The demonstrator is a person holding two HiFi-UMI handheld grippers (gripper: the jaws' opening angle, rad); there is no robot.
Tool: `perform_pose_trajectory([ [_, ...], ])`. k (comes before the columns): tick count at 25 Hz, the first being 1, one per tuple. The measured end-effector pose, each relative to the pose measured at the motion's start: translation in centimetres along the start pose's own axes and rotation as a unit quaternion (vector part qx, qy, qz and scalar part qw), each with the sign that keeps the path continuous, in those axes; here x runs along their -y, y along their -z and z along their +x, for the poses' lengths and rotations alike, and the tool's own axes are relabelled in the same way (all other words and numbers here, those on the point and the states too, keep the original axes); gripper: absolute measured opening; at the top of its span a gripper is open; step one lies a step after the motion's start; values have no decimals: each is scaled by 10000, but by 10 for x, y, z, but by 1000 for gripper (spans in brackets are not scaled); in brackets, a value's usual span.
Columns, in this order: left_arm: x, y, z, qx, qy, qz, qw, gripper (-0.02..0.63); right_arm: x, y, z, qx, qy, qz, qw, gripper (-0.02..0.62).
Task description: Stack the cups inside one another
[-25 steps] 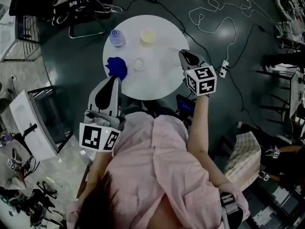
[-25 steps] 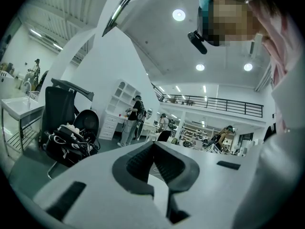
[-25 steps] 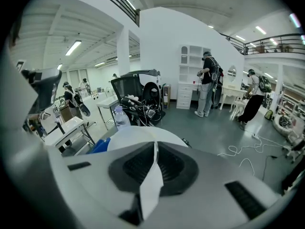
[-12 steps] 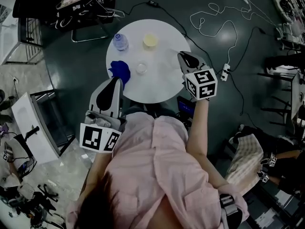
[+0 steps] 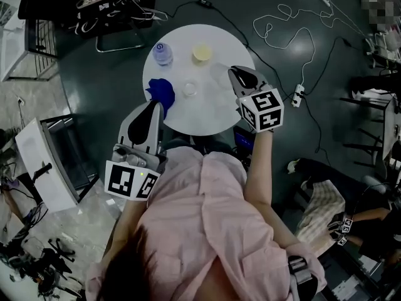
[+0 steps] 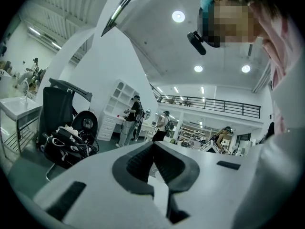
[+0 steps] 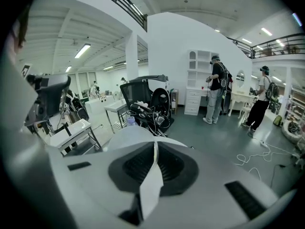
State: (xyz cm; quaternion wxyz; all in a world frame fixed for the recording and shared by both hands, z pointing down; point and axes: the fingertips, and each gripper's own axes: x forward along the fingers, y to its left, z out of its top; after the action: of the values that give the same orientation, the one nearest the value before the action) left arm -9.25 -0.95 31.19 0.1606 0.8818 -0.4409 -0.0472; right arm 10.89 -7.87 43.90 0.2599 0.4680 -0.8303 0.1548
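On the round white table (image 5: 207,115) a pale yellow cup (image 5: 202,52) stands at the far side and a small clear cup (image 5: 190,88) near the middle. At the left edge lies a bright blue item (image 5: 161,93); its shape is unclear. My left gripper (image 5: 154,105) hovers at the table's near left edge, just short of the blue item, jaws shut and empty. My right gripper (image 5: 233,69) reaches over the table's right edge, to the right of the clear cup, also shut and empty. In the gripper views both pairs of jaws, left (image 6: 153,146) and right (image 7: 154,144), meet at the tips.
A clear bottle with a blue cap (image 5: 162,53) stands at the table's far left and shows again as the bottle (image 7: 131,121) past the right jaws. Cables and a power strip (image 5: 295,93) lie on the floor to the right. A cart with gear (image 5: 100,5) stands behind the table. People stand far off.
My right gripper has edged left, further over the table's right edge. The left gripper has hardly moved. The head view has shifted slightly.
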Motion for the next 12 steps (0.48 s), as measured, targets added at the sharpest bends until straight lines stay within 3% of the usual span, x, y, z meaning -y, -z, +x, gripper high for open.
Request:
perform_pose_trajectory([
  [12,-14,-4,-5,25,-58,-19,10000,14,-31,-5,23,-176,-419,-115,9989,37],
])
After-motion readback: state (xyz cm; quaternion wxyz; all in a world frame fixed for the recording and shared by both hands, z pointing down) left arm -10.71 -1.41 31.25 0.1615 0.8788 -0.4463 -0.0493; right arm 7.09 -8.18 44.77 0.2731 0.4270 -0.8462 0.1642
